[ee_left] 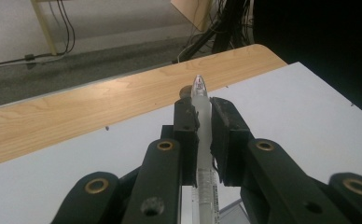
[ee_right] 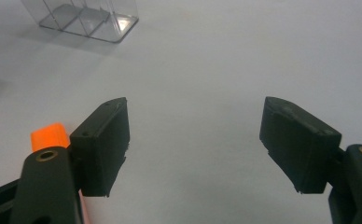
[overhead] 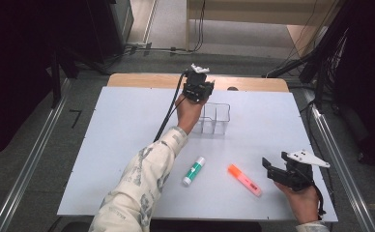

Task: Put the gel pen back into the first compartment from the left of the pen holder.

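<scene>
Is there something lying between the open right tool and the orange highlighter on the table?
Nothing visible does. The right tool hangs open just beside the orange highlighter, with bare table between them. The glue stick lies farther left, out of the way.

No legible text or labels anywhere

Glue stick left of highlighter — organizer behind both
</scene>
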Action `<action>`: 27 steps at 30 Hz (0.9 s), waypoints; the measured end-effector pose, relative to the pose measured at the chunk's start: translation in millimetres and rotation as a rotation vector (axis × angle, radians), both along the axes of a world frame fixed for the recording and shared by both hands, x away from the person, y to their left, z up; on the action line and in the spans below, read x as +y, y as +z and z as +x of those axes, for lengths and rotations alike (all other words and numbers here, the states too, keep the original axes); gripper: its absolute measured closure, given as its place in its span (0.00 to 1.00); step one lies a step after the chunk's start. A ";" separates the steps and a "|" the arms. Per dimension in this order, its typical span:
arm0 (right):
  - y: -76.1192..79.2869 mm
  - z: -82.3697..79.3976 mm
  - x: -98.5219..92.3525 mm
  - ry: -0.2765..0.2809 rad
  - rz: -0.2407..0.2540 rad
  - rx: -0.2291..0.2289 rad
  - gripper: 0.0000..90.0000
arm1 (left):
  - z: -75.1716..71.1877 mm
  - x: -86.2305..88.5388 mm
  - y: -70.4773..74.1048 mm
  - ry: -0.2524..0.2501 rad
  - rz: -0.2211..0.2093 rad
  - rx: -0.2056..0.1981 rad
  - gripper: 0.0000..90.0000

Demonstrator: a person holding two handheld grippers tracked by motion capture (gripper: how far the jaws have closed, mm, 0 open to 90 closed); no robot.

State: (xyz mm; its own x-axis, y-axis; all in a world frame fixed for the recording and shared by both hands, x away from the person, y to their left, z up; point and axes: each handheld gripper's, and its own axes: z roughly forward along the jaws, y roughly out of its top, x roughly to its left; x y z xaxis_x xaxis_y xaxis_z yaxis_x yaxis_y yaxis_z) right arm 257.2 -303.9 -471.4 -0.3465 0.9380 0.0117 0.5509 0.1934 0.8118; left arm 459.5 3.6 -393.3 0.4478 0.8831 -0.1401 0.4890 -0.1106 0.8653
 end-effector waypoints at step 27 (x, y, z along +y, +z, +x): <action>-0.6 0.1 -0.1 0.006 0.000 0.001 0.25 | 4.8 5.5 0.1 0.008 -0.009 -0.017 0.90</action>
